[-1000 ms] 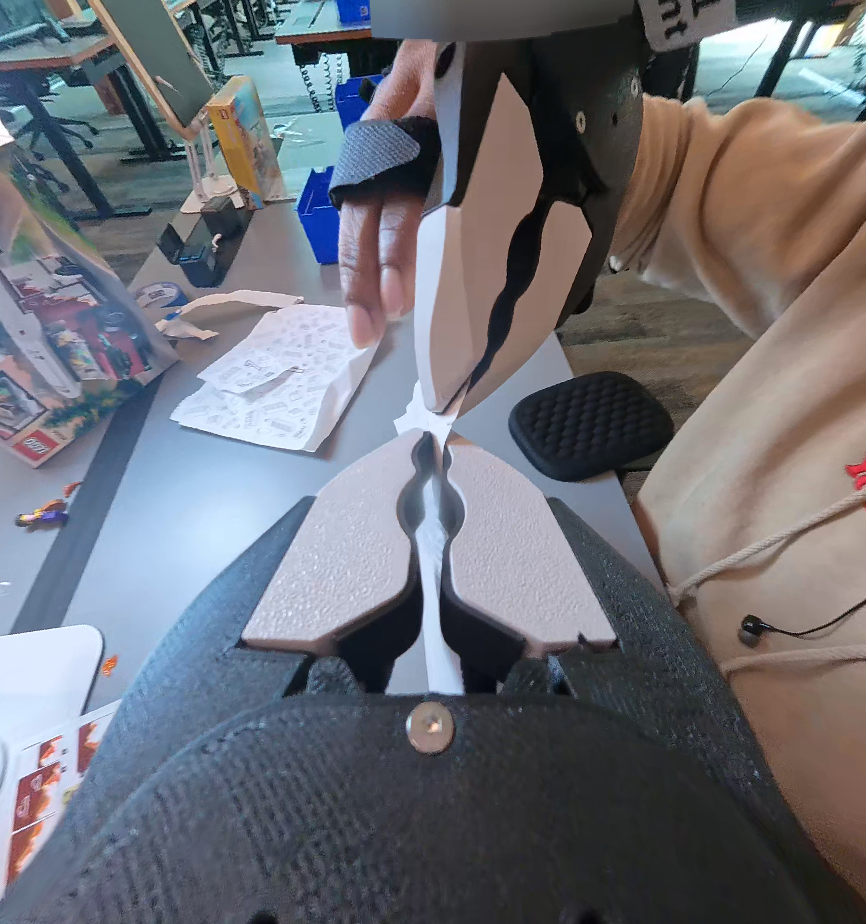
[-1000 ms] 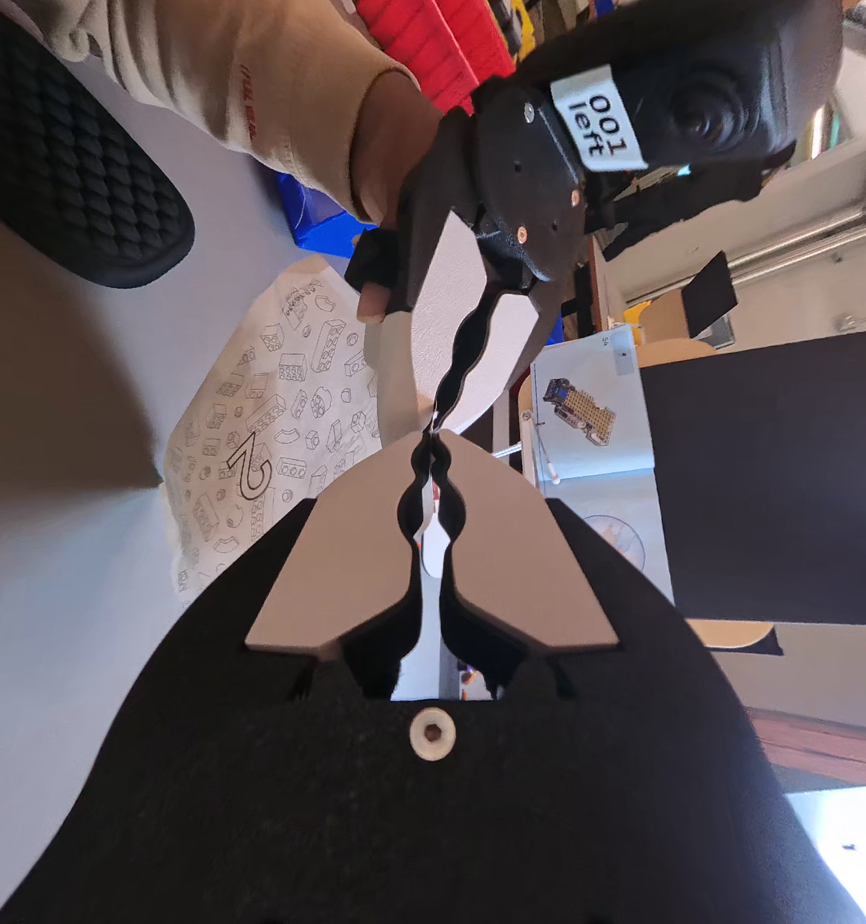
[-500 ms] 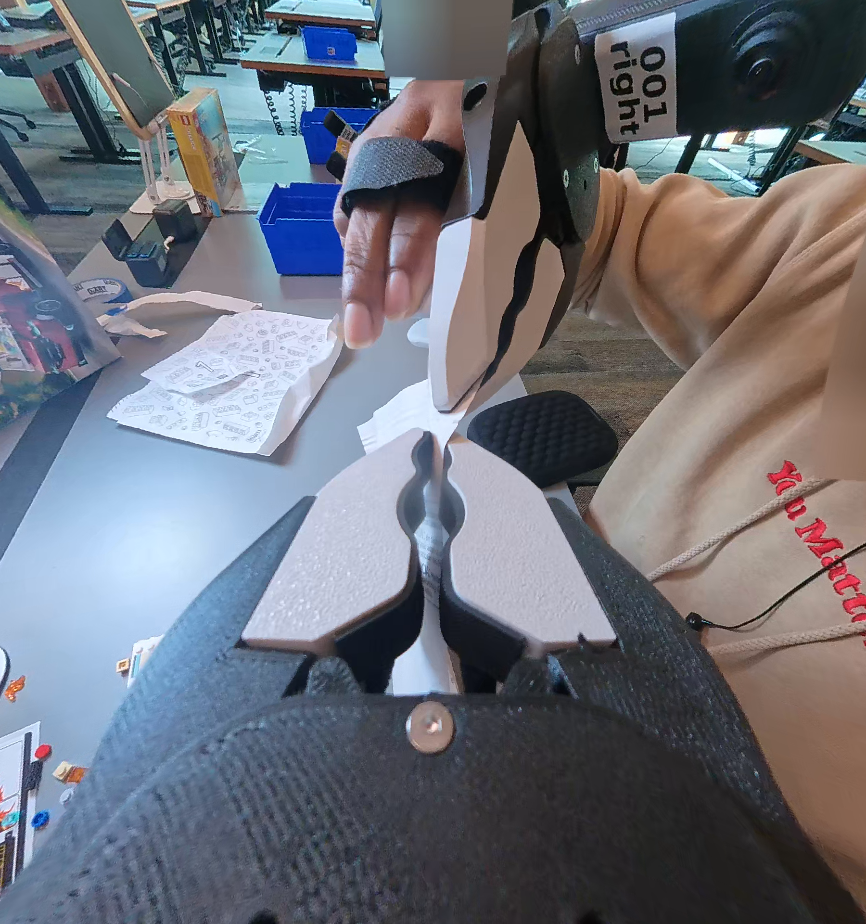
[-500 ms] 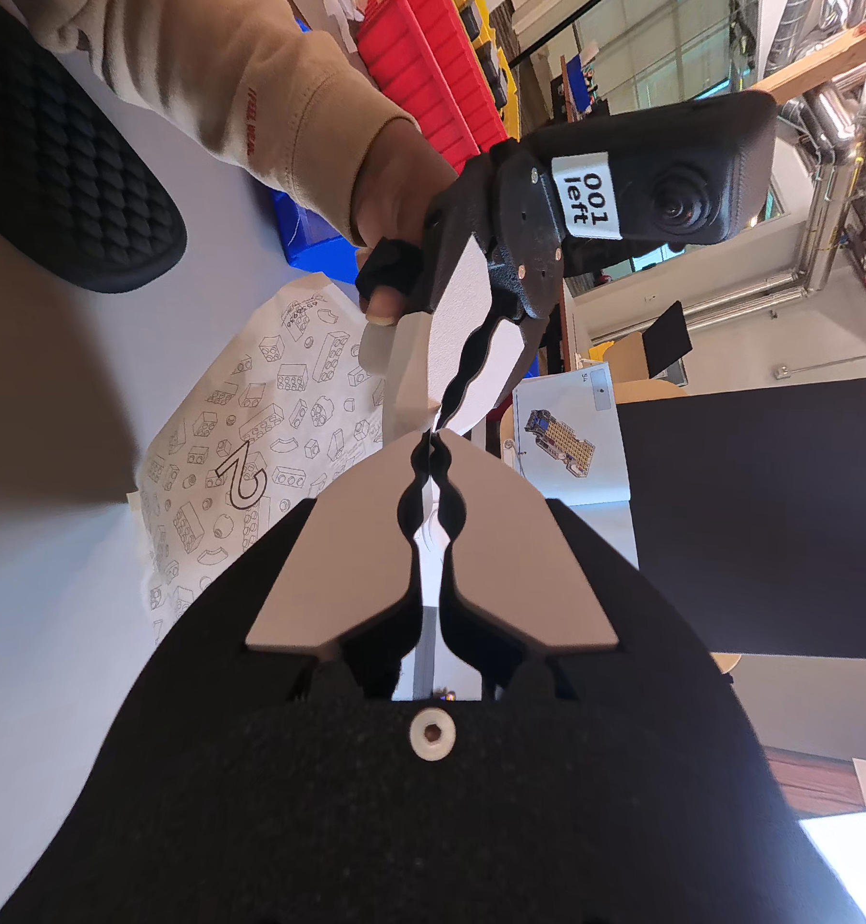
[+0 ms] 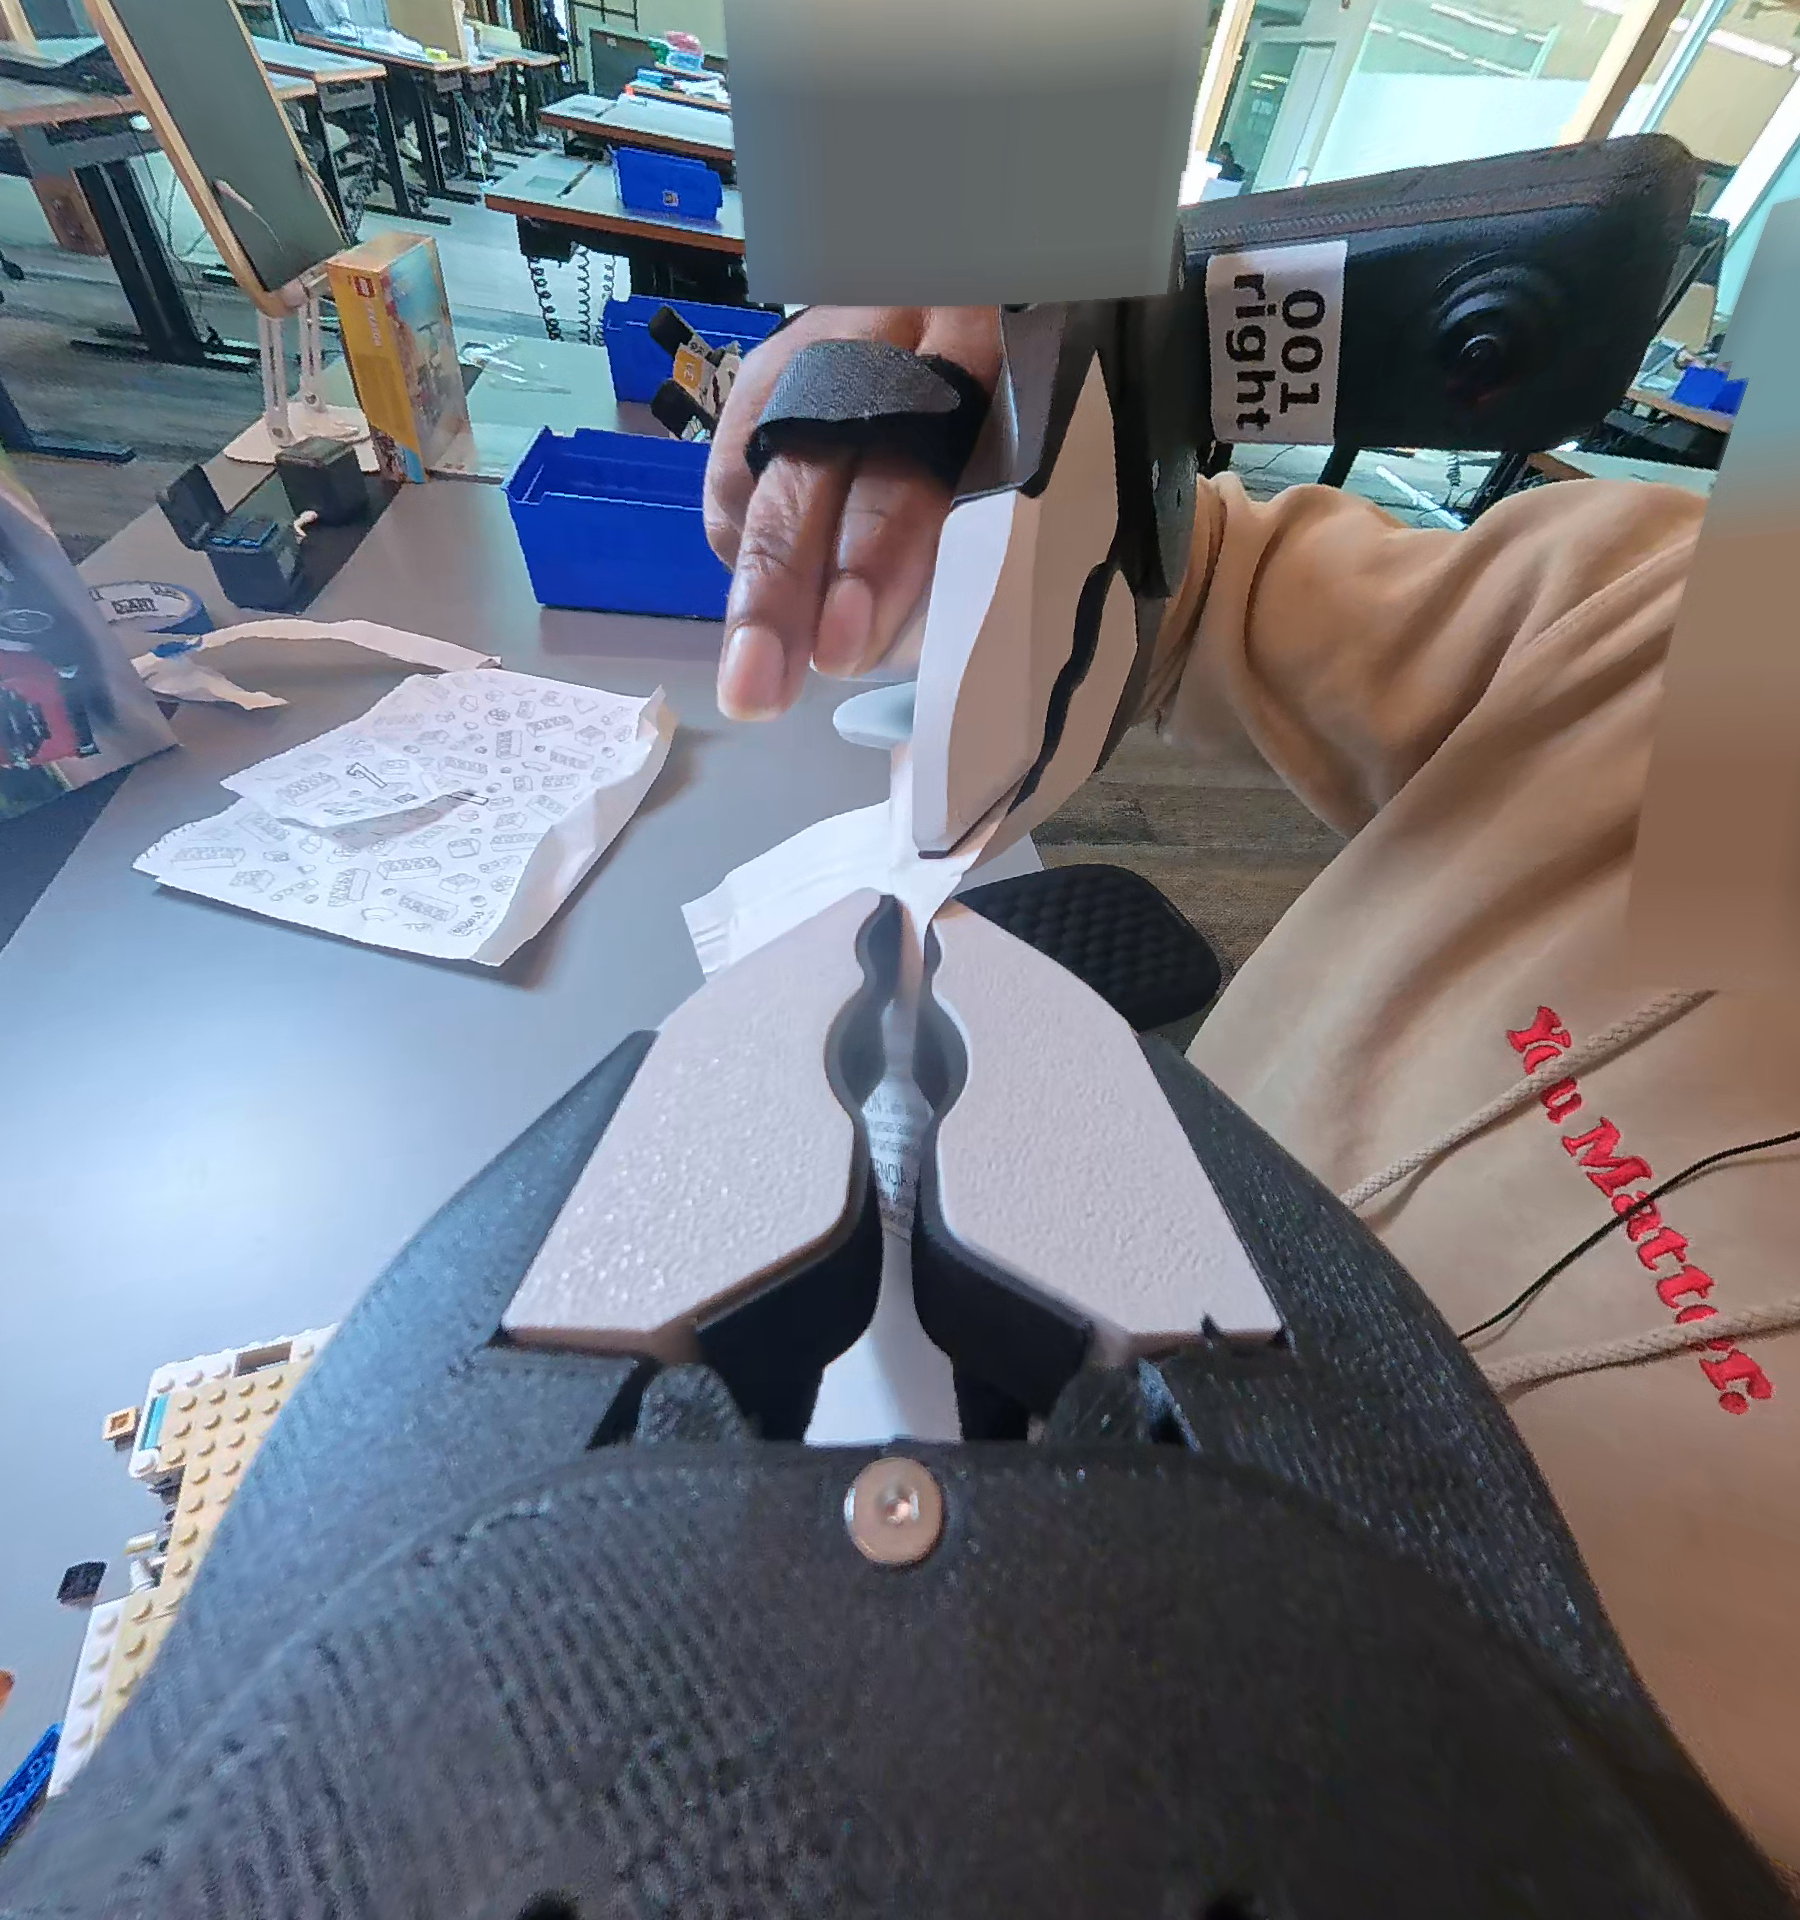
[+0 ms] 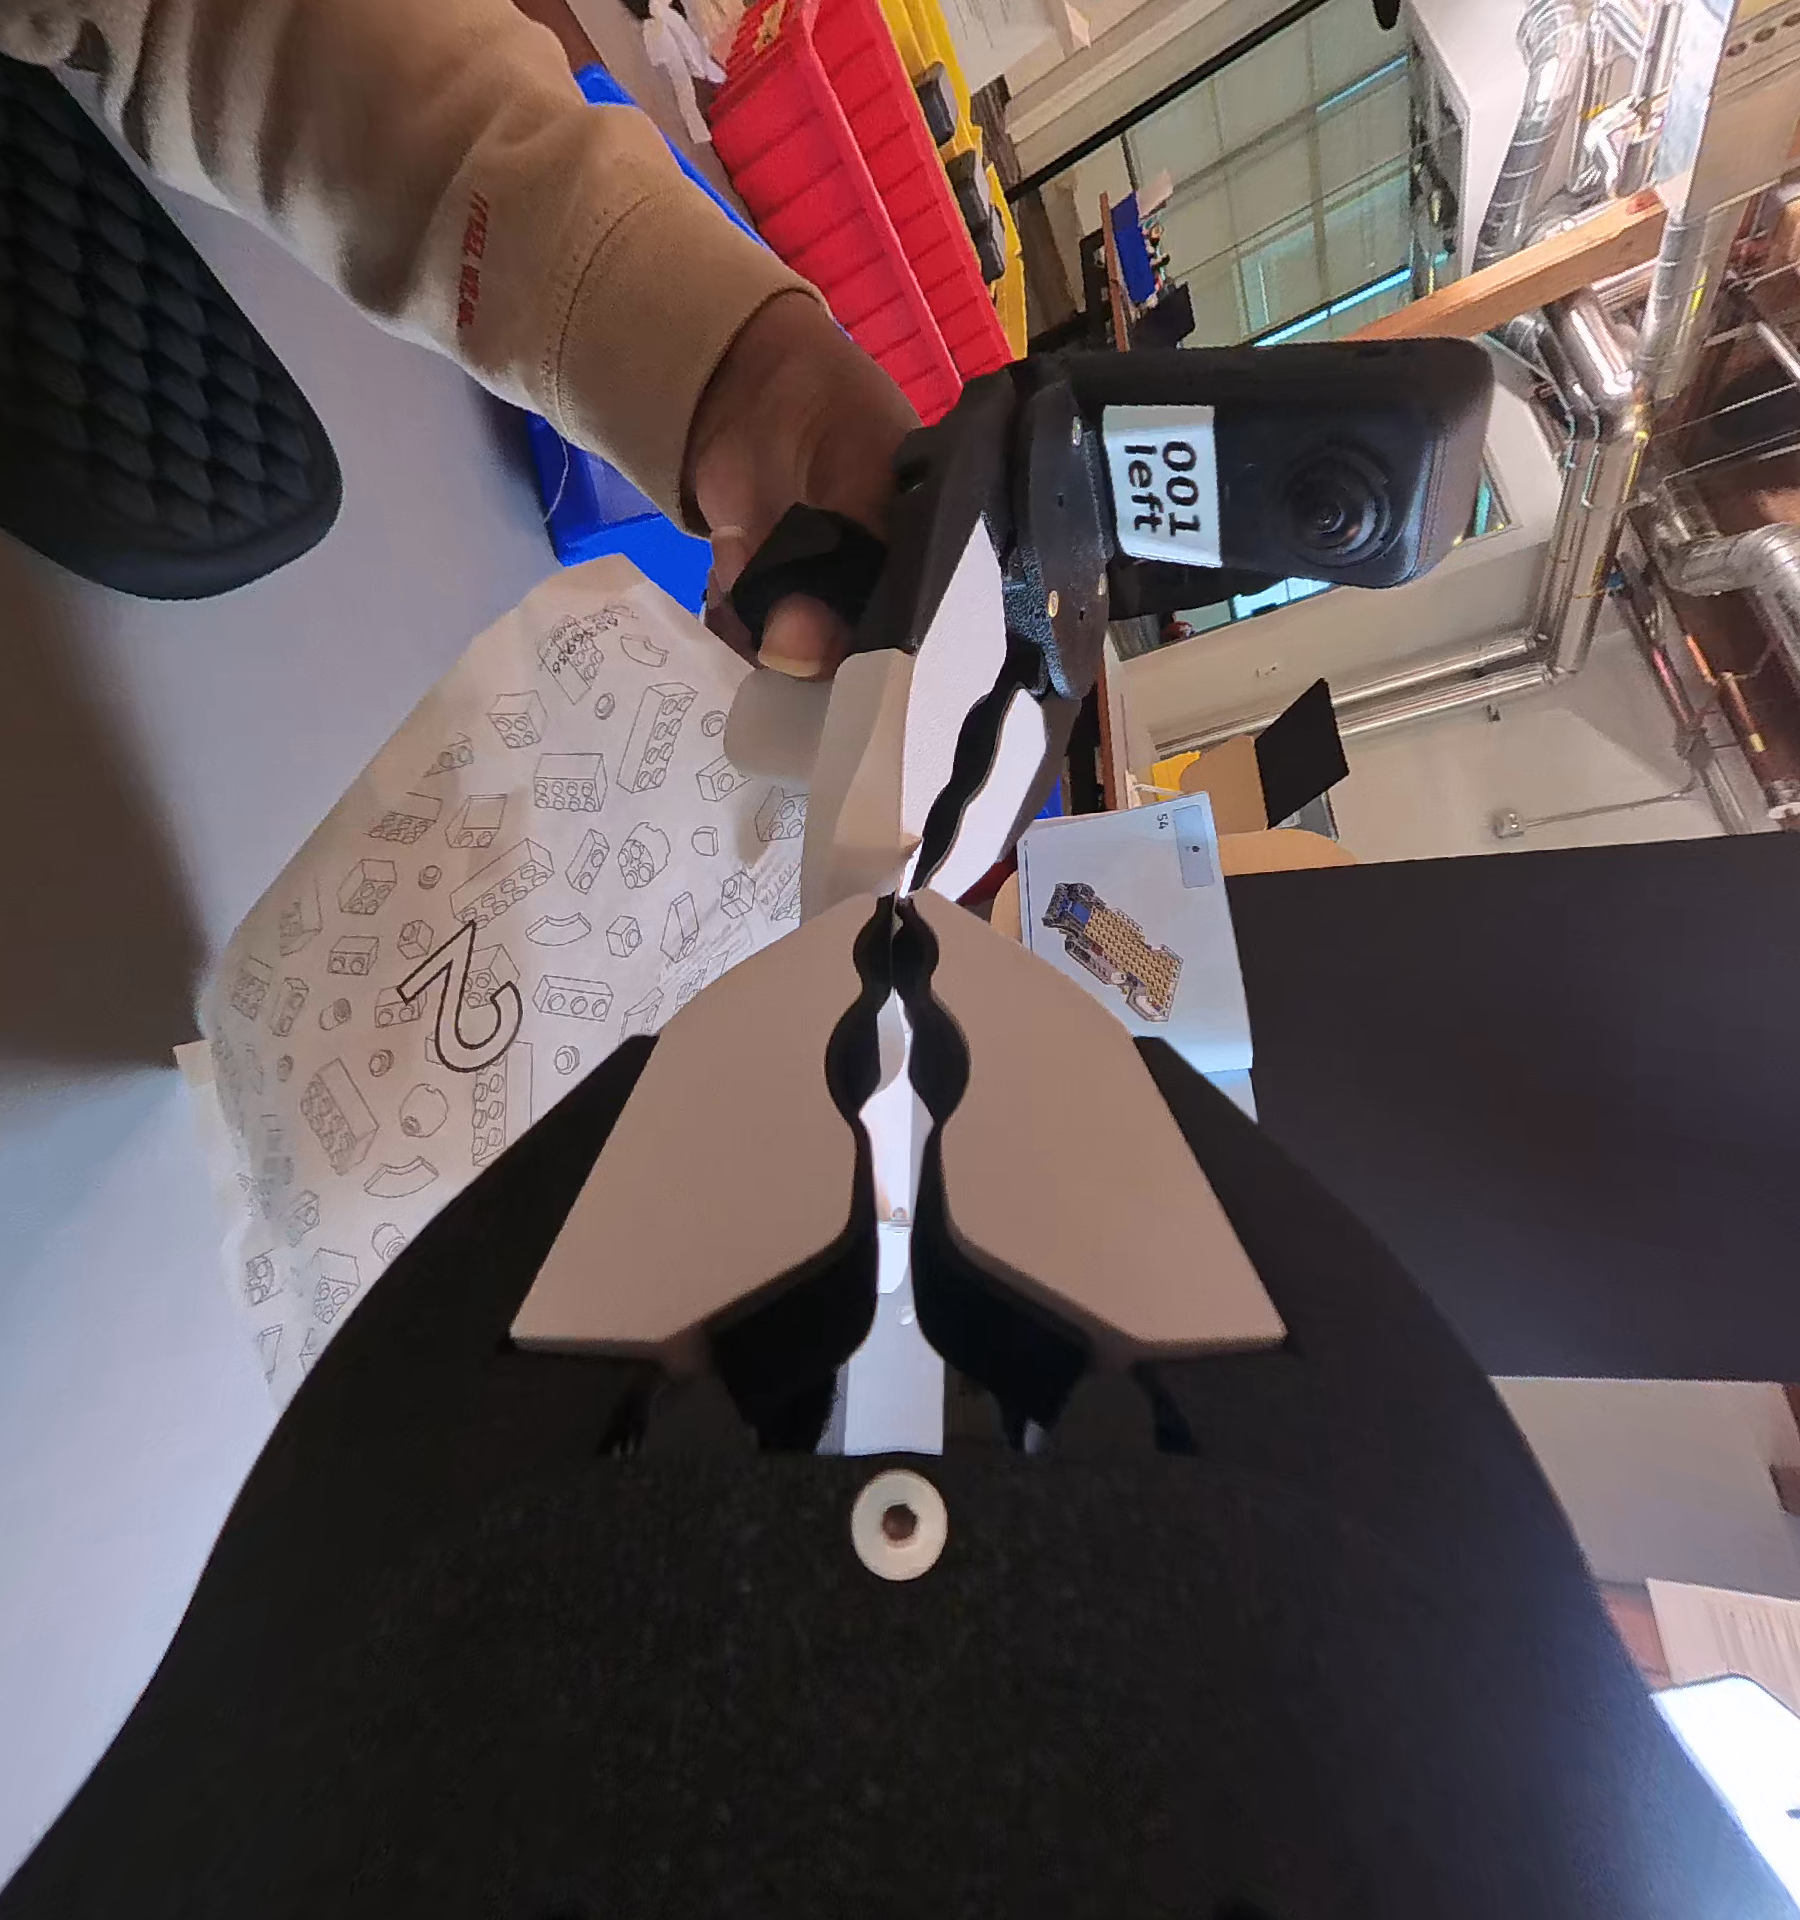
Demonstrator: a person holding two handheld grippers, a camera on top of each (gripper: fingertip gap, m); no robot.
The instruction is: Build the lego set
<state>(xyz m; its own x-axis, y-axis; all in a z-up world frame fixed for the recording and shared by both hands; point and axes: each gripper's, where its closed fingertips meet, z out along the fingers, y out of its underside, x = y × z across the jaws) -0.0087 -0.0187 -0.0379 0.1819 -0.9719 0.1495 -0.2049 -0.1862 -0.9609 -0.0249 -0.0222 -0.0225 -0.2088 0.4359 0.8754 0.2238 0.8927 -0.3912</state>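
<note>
Since a second ago, both grippers have risen from the grey table (image 5: 252, 1091), so that in the left wrist view more of the table and the blue bin (image 5: 615, 540) show, and the white flap of the paper bag (image 5: 771, 883) has fanned out toward 9 o'clock of the fingertips.

Left gripper (image 5: 901, 914): jaws closed, pinching the top edge of the paper bag, which runs down between its pads. Right gripper (image 5: 953, 847): jaws likewise closed on the same edge, tip to tip with the left (it stands at 12 o'clock of it, nearly touching). In the right wrist view the bag hangs toward 9 o'clock, its printed face (image 6: 439, 935) turned to the camera.

Judged step: tearing the bag open. To do it well, both pinches should stay firm and close together, the pull going in opposite directions across the edge (a slack pinch would likely slip off the thin paper). A second printed bag (image 5: 408, 810) lies flat at 10 o'clock; brick pieces (image 5: 189, 1455) lie at 8 o'clock.
</note>
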